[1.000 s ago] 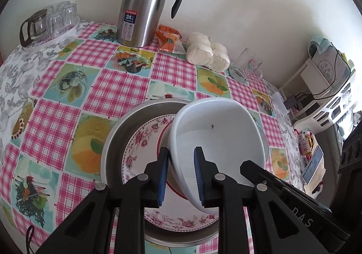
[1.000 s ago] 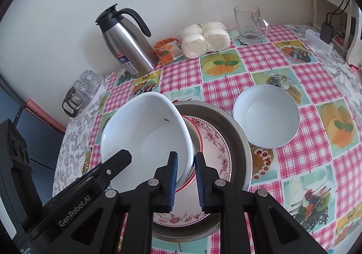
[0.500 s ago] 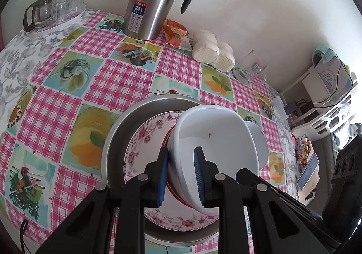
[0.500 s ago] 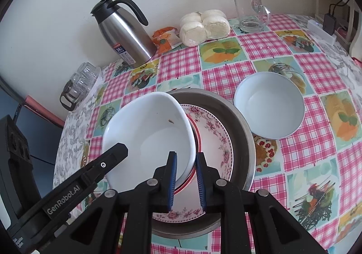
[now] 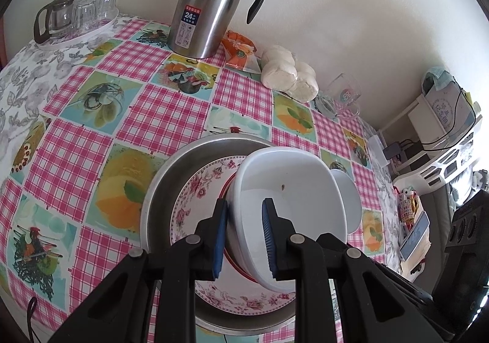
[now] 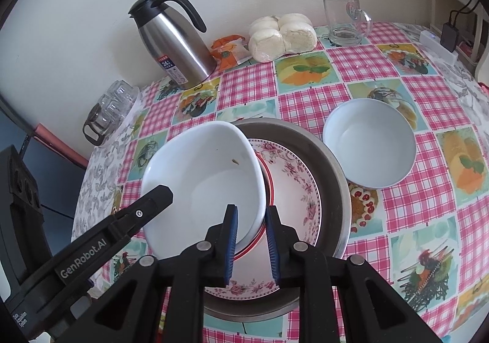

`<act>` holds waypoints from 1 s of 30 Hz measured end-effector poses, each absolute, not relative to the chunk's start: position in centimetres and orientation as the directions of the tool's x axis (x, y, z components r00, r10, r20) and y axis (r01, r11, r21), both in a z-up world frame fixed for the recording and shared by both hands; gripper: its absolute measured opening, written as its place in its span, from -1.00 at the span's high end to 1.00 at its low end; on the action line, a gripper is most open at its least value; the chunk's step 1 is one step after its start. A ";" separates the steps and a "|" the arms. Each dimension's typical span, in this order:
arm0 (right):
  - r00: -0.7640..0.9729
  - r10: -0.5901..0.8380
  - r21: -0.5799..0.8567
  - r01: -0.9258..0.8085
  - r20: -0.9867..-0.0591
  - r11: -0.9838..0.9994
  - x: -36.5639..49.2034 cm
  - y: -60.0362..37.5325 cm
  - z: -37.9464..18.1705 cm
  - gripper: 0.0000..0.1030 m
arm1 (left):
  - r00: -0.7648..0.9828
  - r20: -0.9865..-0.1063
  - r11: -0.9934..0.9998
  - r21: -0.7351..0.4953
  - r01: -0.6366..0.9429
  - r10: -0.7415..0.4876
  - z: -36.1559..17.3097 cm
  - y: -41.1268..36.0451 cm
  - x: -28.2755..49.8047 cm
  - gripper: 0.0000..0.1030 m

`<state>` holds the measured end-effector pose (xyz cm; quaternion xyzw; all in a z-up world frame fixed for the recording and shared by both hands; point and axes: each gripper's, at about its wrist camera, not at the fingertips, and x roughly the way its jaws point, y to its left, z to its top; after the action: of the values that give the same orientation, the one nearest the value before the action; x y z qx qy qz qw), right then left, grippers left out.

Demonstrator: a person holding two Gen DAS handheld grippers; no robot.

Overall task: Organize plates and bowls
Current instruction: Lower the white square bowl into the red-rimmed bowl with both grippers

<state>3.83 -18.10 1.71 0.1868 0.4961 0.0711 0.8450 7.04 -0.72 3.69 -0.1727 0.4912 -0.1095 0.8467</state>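
Two pairs of black tongs with blue pads work over a table [image 6: 305, 92] spread with a pink-checked, fruit-printed cloth, where a wide stainless-steel basin [image 6: 333, 165] sits near the middle and carries the stack. Inside it lies a rose-patterned ceramic plate [image 6: 293, 178], with a red-rimmed plate [image 6: 269, 190] on top. Highest is a large white oval bowl [image 6: 201, 178], tilted, its rim clamped from both sides: the left tongs [image 5: 244, 236] pinch its near edge at the bowl's 6 o'clock in the left wrist view, and the right tongs [image 6: 250, 239] close on its rim at 5 o'clock in the right wrist view. Holding it at two points likely keeps the broad, slippery dish from swinging while it is set into the pile. A smaller white round bowl [image 6: 369, 144] waits on the cloth at 3 o'clock from the basin, just beside its rim, probably next to be nested. At 12 o'clock, against the wall, stand a brushed-steel thermos jug [image 6: 174, 43], a bag of white buns [image 6: 281, 34] and a clear glass mug [image 6: 345, 19], well apart from the work.
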 end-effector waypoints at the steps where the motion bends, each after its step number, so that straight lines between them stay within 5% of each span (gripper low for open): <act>1: 0.498 0.306 0.386 0.064 -0.812 0.920 3.8 -18.1 1.7 0.58 | 0.498 -0.792 0.916 -0.400 0.016 -0.354 3.8 -0.7 7.0 0.52; 12: 0.540 0.281 0.375 0.069 -0.793 0.924 3.4 -18.8 2.9 0.58 | 0.557 -0.772 0.931 -0.366 0.006 -0.307 5.2 -0.1 6.5 0.47; 23: 0.567 0.247 0.369 0.109 -0.786 0.923 3.5 -20.6 3.5 0.47 | 0.585 -0.775 0.948 -0.318 -0.035 -0.238 5.6 0.5 6.4 -0.15; 27: 0.571 0.232 0.354 0.111 -0.787 0.929 3.5 -20.6 3.5 -0.14 | 0.575 -0.793 0.959 -0.280 -0.048 -0.202 5.4 0.4 6.5 -0.33; 30: 0.570 0.232 0.347 0.099 -0.788 0.933 3.6 -20.4 3.5 -0.25 | 0.574 -0.797 0.961 -0.269 -0.059 -0.188 5.3 0.6 6.6 -0.43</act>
<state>3.55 -20.45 3.50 0.1795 0.4619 0.0382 0.8678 6.56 0.55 5.27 -0.1341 0.4603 -0.0366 0.8768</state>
